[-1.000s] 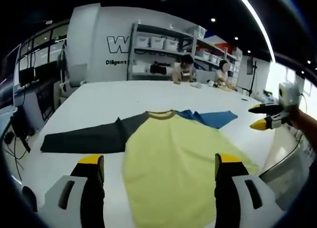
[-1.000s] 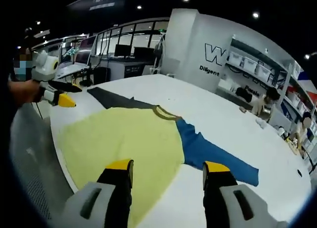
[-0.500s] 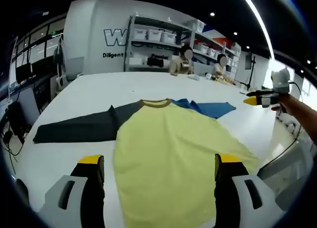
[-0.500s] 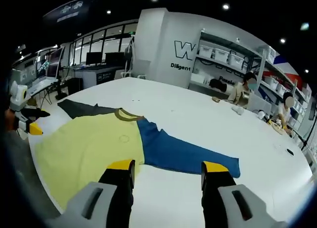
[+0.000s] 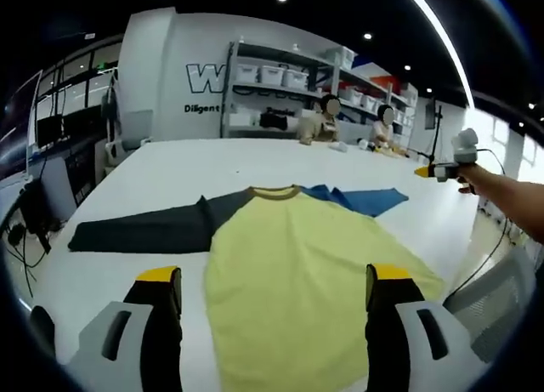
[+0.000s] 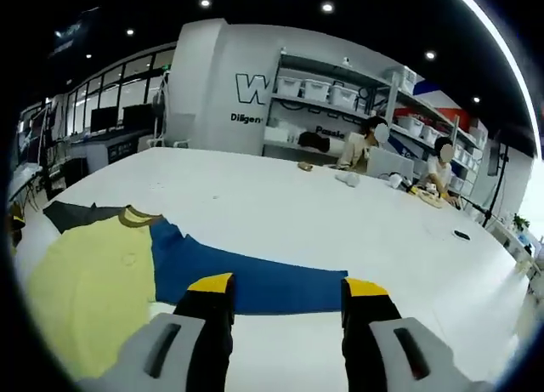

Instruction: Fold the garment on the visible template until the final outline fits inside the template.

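White and broad, the counter (image 5: 161, 175) runs from a dark office area with monitors on the left toward metal shelving (image 5: 280, 86) stacked with pale bins at the back wall. On that wall a large letter "W" (image 5: 201, 76) can be read, with a smaller line beneath starting "Diligent"; the rest is cut off by the shelves.

Seen from the left gripper view, the garment (image 5: 297, 264) lies flat on the counter, neck pointing away toward the shelves. Its dark grey sleeve (image 5: 140, 233) stretches out to the left, ending well short of the counter's left edge, with bare white surface beyond and behind it. The yellow body spreads through the middle, its hem running down between the jaws of the left gripper (image 5: 270, 283), which stand wide apart and hold nothing. To the right, the blue sleeve (image 5: 361, 201) lies out at an angle, with open counter past its cuff. Further right, a person's arm reaches in holding the right gripper (image 5: 429, 171) above the counter's right edge; whether it is wide or narrow I cannot tell from here. Two people sit at the far end of the counter near the shelves.

From the right gripper view, the yellow body sits at the left, the blue sleeve (image 6: 255, 277) runs rightward to just ahead of the right gripper (image 6: 287, 286), whose jaws are spread wide and empty. Plenty of bare counter (image 6: 408, 247) lies to the right and beyond.
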The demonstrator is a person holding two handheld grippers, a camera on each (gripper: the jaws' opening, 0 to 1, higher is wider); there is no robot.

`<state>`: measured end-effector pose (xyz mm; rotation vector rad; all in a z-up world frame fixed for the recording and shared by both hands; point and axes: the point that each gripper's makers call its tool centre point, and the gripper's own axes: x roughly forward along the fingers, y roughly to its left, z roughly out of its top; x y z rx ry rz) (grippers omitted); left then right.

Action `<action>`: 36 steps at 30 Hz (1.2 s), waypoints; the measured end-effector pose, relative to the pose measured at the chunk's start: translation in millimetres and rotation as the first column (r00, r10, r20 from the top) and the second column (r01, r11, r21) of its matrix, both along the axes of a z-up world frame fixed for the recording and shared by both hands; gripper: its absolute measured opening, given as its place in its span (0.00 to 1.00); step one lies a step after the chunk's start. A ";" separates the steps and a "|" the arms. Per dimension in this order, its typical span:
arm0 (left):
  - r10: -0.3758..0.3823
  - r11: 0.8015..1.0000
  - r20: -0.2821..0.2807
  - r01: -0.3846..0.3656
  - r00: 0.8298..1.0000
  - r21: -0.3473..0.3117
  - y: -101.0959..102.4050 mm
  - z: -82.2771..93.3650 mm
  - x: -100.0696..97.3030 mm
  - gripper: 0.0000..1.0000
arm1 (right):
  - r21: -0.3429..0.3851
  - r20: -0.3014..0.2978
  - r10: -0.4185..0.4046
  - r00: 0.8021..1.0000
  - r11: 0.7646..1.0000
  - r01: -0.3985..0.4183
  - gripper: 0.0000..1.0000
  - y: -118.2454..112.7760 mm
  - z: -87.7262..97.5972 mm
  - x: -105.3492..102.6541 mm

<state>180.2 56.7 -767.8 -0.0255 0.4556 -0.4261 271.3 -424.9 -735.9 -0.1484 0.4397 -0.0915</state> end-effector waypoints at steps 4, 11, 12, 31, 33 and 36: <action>-0.020 1.000 -0.015 0.020 1.000 0.000 -3.9 -4.6 -0.4 0.85 | -0.001 -0.028 -0.048 0.998 0.999 0.048 0.44 -24.0 -12.7 7.4; -0.034 0.999 -0.036 0.034 0.999 0.017 -3.6 -12.6 1.7 0.84 | 0.057 -0.077 -0.138 0.987 0.988 0.142 0.36 -65.3 -43.2 27.2; -0.034 0.999 -0.043 0.035 0.998 0.018 -3.1 -14.6 1.7 0.84 | 0.056 -0.079 -0.151 0.985 0.986 0.156 0.35 -71.2 -46.5 32.2; -0.006 0.999 -0.105 0.010 0.994 0.038 4.4 -31.8 -0.2 0.82 | 0.124 -0.162 -0.190 0.968 0.969 0.211 0.22 -100.7 -94.7 72.2; -0.006 0.999 -0.107 0.010 0.994 0.039 4.3 -32.4 -0.5 0.82 | 0.112 -0.169 -0.194 0.966 0.970 0.214 0.21 -103.7 -97.2 72.7; -0.006 0.999 -0.110 0.010 0.994 0.040 4.5 -33.2 -0.8 0.81 | 0.105 -0.177 -0.192 0.965 0.971 0.213 0.20 -105.0 -100.4 72.6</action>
